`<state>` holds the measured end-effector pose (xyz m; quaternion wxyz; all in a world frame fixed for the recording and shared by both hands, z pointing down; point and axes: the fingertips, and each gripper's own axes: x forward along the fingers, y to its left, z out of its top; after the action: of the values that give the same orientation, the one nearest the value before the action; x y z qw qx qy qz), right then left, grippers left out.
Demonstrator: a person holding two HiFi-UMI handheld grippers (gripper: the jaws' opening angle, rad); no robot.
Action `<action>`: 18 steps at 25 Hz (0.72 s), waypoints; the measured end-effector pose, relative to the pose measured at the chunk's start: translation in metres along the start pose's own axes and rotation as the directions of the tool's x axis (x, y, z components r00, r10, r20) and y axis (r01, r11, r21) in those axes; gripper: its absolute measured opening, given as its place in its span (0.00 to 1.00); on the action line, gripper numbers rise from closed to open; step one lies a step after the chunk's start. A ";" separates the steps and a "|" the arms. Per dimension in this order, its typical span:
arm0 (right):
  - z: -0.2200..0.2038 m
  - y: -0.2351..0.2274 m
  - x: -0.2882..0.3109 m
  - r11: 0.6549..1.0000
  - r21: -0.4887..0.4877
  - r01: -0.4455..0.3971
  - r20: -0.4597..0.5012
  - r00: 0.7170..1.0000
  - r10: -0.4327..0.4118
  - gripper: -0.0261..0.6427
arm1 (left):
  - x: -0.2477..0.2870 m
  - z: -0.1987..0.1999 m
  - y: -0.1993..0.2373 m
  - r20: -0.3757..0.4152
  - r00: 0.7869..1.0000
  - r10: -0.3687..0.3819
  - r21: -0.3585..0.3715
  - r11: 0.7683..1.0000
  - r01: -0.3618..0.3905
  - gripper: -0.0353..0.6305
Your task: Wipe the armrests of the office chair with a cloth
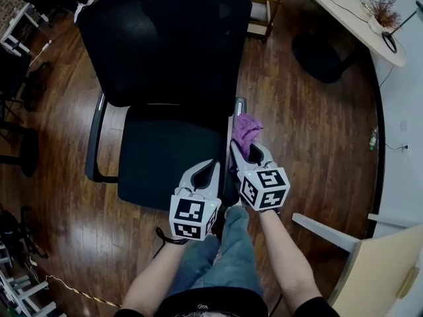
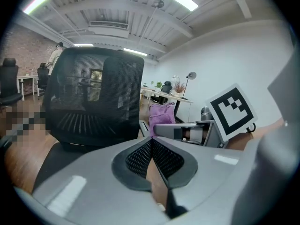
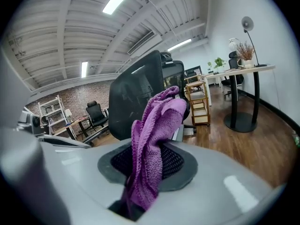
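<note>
Head view: right gripper (image 1: 246,152) brings the purple cloth (image 1: 246,129) to the office chair's right armrest (image 1: 238,107).
Left gripper view: left gripper (image 2: 151,140) has its jaws together, empty.
Right gripper view: the jaws are clamped on the cloth; pressing it flat and stroking lengthwise would probably wipe best.

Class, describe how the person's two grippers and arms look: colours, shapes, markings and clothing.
Both the left gripper and the right gripper have smooth light-grey shells that taper towards the jaws, with black ribbed pads inside. Each carries a white cube printed with black square markers. No cables show. The person wears a black short-sleeved top and blue jeans.
</note>
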<state>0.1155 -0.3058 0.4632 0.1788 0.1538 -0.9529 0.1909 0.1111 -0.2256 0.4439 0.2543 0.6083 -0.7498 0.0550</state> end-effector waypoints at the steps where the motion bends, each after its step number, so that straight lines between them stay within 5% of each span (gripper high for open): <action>1: -0.003 0.005 -0.005 1.000 -0.002 0.003 0.003 1.000 -0.003 0.19 | -0.006 -0.003 -0.001 0.000 1.000 -0.004 0.003 1.000 0.004 0.06; 18: -0.084 0.066 -0.096 0.998 0.048 0.030 -0.012 0.999 -0.030 0.19 | -0.054 -0.053 -0.030 -0.017 0.999 -0.042 -0.015 0.999 0.042 0.06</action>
<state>0.2004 -0.1913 0.4771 0.1831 0.1714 -0.9446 0.2120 0.1633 -0.1653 0.4588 0.2664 0.6216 -0.7350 0.0492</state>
